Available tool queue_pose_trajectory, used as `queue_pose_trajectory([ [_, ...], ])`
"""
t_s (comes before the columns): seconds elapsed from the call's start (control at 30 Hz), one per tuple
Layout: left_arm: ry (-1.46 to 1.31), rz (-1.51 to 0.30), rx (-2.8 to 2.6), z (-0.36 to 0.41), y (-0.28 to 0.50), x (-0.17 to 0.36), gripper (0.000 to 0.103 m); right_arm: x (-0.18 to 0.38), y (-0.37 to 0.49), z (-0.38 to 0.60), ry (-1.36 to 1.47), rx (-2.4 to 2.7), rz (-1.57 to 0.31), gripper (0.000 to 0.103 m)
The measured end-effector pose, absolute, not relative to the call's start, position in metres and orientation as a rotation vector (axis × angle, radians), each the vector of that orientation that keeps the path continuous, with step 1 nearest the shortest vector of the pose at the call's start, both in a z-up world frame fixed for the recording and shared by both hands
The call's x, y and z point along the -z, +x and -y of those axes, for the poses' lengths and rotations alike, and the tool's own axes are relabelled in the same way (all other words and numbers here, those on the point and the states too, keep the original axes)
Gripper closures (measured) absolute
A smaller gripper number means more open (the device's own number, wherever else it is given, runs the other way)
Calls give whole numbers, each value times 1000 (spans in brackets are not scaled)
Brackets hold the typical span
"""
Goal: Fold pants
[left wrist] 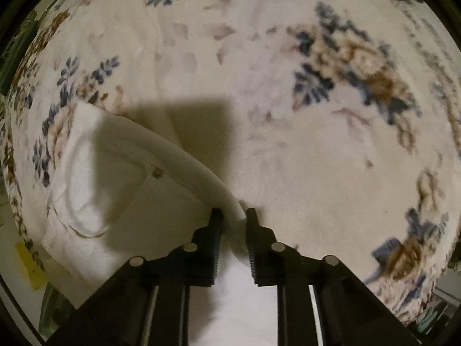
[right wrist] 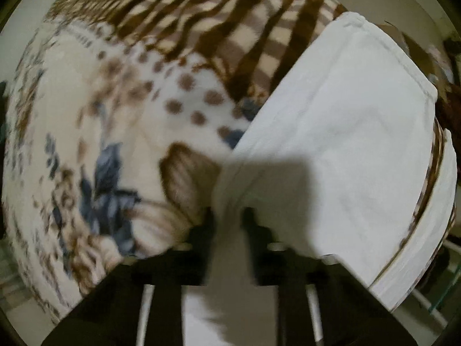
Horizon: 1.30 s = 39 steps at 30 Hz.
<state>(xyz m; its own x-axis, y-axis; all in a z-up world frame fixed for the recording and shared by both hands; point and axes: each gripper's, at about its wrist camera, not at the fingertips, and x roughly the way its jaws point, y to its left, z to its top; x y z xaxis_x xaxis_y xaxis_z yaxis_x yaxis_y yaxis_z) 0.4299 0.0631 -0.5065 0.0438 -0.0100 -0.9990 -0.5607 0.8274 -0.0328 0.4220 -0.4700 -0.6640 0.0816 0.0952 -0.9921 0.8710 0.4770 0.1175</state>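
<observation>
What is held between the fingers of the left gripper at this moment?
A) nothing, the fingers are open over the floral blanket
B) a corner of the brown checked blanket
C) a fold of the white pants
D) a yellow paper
C: in the left wrist view the left gripper has white cloth of the pants bunched between its fingers, above the floral blanket.

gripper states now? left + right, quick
Left gripper: closed on a fold of the white pants.
Right gripper: closed on the white pants; view is blurred, but cloth sits between the fingers.
</observation>
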Motion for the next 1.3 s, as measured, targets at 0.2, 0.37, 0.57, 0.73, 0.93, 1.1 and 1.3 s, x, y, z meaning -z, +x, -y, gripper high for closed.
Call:
queue_pose_trajectory([
  [0.2,-546,-1328,-347,-79,357,424,92,624,393,449,858,605,-1304,99],
  [0.37,-568,-1253,-276,-95,294,387,93,565,329,448,856,537,-1267,99],
  [0.57,-572,-1265,-270,-95,204,384,93,519,194,464,840,510,-1288,99],
  [0.73,-548,-1346,-329,-98,146,439,94,537,123,460,795,511,-1371,99],
  [0.93,-538,-1475,-406,-104,117,533,94,606,83,456,752,560,-1490,99],
  [1.1,-603,-1457,-408,-109,114,541,91,646,64,470,842,498,-1552,91],
  [1.3,-584,-1378,-373,-106,125,517,28,623,7,523,1017,491,-1410,58],
])
